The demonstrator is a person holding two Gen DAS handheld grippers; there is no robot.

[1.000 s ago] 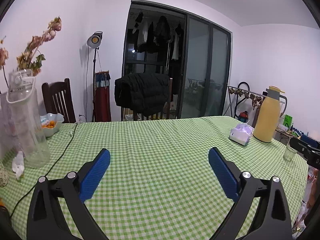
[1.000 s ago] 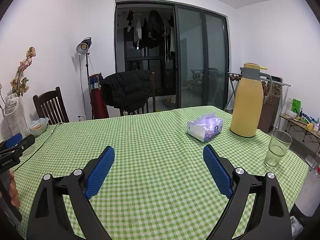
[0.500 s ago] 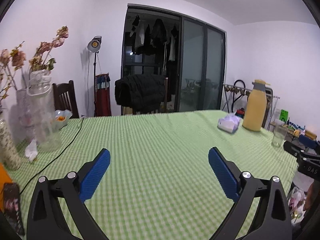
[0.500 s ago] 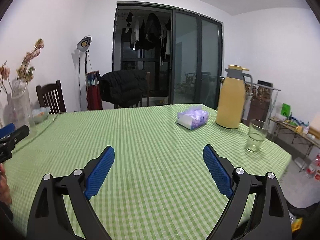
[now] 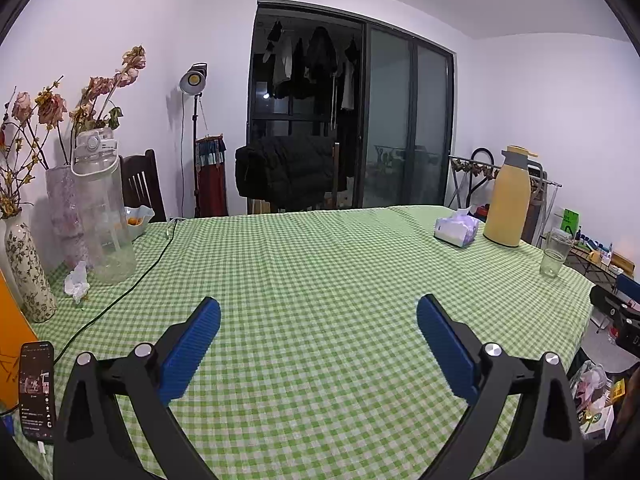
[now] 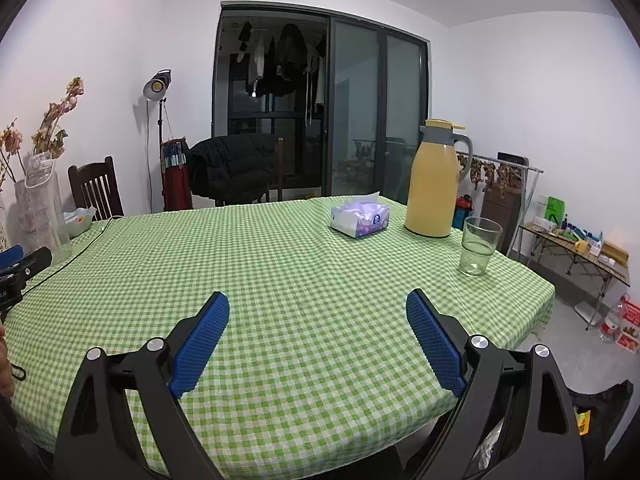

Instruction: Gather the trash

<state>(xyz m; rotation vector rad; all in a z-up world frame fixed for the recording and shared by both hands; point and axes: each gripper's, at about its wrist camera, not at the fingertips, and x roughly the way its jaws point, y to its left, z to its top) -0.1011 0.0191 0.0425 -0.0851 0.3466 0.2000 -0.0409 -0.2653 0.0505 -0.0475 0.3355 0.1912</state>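
Note:
A crumpled white tissue (image 5: 77, 282) lies on the green checked tablecloth (image 5: 320, 264) at the far left, beside a clear water jug (image 5: 103, 208). My left gripper (image 5: 318, 312) is open and empty above the near part of the table, well right of the tissue. My right gripper (image 6: 318, 310) is open and empty above the near edge of the tablecloth (image 6: 280, 264). A bag of trash (image 5: 596, 392) hangs off the table's right side, also low in the right wrist view (image 6: 580, 420).
Vases with dried flowers (image 5: 28, 264), a phone (image 5: 37, 390), a black cable (image 5: 120, 300) and a fruit bowl (image 5: 138, 220) line the left side. A tissue box (image 6: 360, 220), yellow thermos (image 6: 434, 180) and glass (image 6: 478, 246) stand at the right. Chairs stand behind the table.
Both grippers have drawn back from the table and stayed open. The left view has swung to show the vases, phone and tissue more fully.

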